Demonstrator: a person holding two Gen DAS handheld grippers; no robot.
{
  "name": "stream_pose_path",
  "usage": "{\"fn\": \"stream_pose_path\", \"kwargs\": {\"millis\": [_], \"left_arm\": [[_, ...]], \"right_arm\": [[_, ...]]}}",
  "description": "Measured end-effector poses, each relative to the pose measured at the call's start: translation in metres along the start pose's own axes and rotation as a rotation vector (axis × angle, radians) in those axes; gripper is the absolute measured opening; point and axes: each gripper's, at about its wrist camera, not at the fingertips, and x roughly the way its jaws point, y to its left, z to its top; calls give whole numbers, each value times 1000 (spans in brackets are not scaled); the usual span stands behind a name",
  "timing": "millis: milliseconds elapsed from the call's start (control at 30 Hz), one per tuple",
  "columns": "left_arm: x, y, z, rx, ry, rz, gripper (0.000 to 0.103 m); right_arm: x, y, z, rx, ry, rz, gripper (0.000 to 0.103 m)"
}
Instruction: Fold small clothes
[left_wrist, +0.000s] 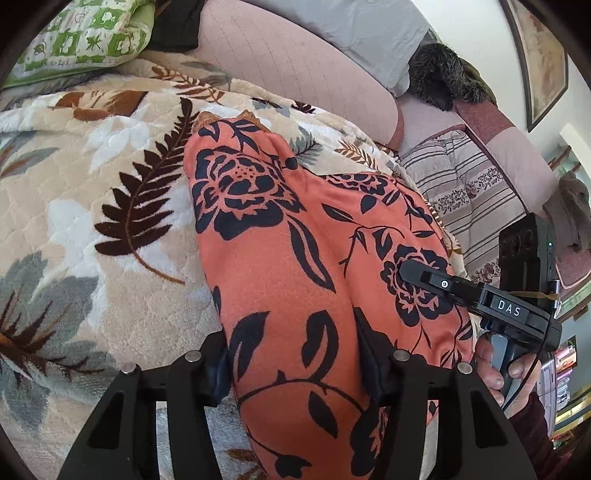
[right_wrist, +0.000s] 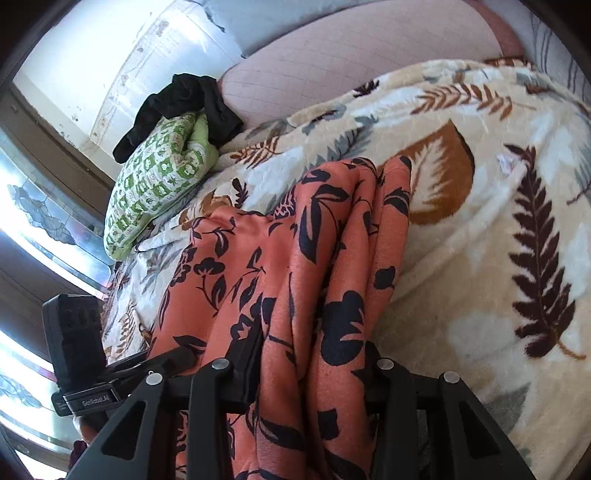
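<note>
A home, a bedroom or living room by the look of it. Plush leaf-patterned blanket (left_wrist: 92, 177) spread over a bed or sofa across the middle of both views. Pink quilted cushion (left_wrist: 295, 66) behind it at top centre, green-and-white patterned pillow (right_wrist: 155, 177) at upper left with dark clothing (right_wrist: 184, 103) heaped on it. Striped floral bedding (left_wrist: 469, 195) at right of the left wrist view, framed picture (left_wrist: 535, 55) on the wall at upper right. Patterned glass window (right_wrist: 40, 210) along the left edge of the right wrist view.
</note>
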Motion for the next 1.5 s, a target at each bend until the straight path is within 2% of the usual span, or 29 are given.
{"fn": "stream_pose_path", "kwargs": {"millis": [133,333,600,933,1133,1200,1267,1333,1433,1500], "left_arm": [[-26,6,5,-17,-55,-11,57],[-78,18,8,-38,-150,-6,57],[-125,45,-5,-40,-183,52,57],[-143,73,-34,-59,-126,134,57],[-125,92,-52,-111,1,194,57],[-122,101,-56,-133,26,213,61],[-124,105,-57,-145,24,207,65],[-125,105,-55,-147,24,207,66],[-125,99,-51,-117,19,234,67],[-125,95,-49,-98,15,254,67]], "right_arm": [[-11,25,4,-41,-58,4,40],[-18,62,5,-40,-103,72,40],[-3,104,-8,-33,-78,151,40],[32,137,-37,-34,28,169,39],[58,133,-50,-16,123,145,39],[69,131,-55,-26,164,106,40],[77,126,-56,-27,190,87,41],[81,119,-54,5,215,105,49],[82,114,-53,21,232,99,56],[81,113,-51,9,233,87,57]]}}
